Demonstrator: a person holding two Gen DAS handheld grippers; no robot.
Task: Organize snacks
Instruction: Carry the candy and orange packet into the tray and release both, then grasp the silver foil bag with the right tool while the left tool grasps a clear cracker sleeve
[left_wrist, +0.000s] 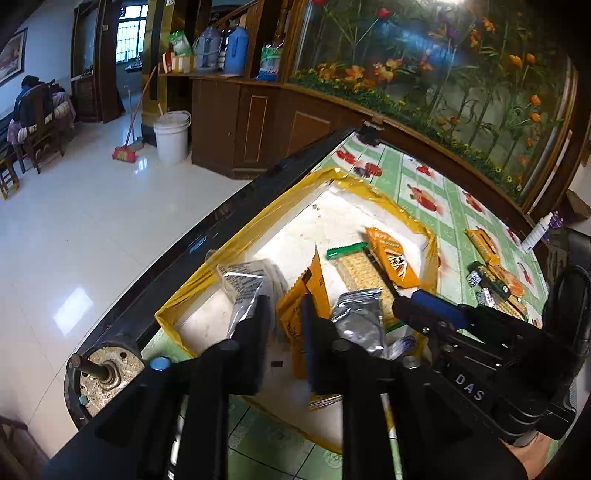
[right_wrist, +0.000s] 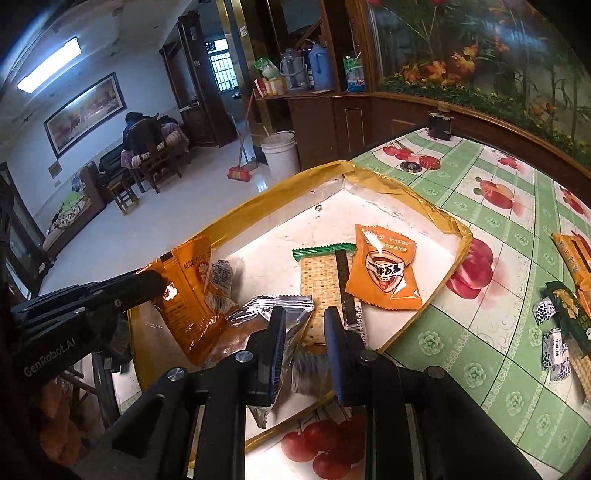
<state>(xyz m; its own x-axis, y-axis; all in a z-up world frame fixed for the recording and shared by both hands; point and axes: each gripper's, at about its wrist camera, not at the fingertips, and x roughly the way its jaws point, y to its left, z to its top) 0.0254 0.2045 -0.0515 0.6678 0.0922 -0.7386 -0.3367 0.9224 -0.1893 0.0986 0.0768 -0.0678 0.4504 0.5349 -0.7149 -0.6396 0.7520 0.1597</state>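
The snacks lie in a shallow white tray (right_wrist: 332, 218) with crinkled yellow tape round its rim. Near the tray's far corner lies a glossy orange packet (right_wrist: 384, 267), flat, overlapping a long clear-wrapped cracker pack (right_wrist: 319, 280) with a green crimped end. At the tray's near side a crumpled silver foil packet (right_wrist: 273, 314) lies between my right gripper's (right_wrist: 303, 350) fingers; they stand a narrow gap apart and I cannot tell whether they pinch it. Just left of it in the right view, my left gripper (left_wrist: 284, 325) reaches into the tray against a second orange packet (left_wrist: 306, 295), which stands on edge between its moderately parted fingers; whether they grip it is unclear. A grey printed sachet (left_wrist: 243, 284) sits against the left finger (left_wrist: 258, 332). Outside the tray, to its right, more wrapped snacks (right_wrist: 569, 314) are scattered on the green fruit-print tablecloth (right_wrist: 480, 350). Beyond the tray's far rim stand a white bucket (right_wrist: 280, 153) and a broom (right_wrist: 240, 170).
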